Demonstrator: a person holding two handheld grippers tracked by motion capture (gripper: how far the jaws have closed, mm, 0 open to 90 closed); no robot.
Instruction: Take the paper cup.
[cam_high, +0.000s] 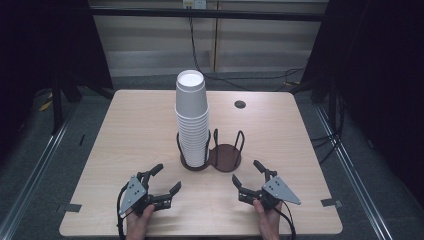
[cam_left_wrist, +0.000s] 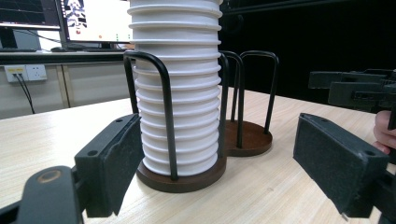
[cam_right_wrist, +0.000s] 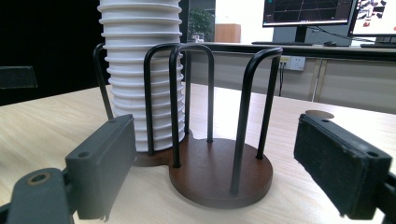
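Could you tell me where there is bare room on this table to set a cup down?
The table is bare left of the cup stack and right of the holder's empty ring, up to the round hole. The front middle is crowded: the left gripper and right gripper, both open, flank the holder.
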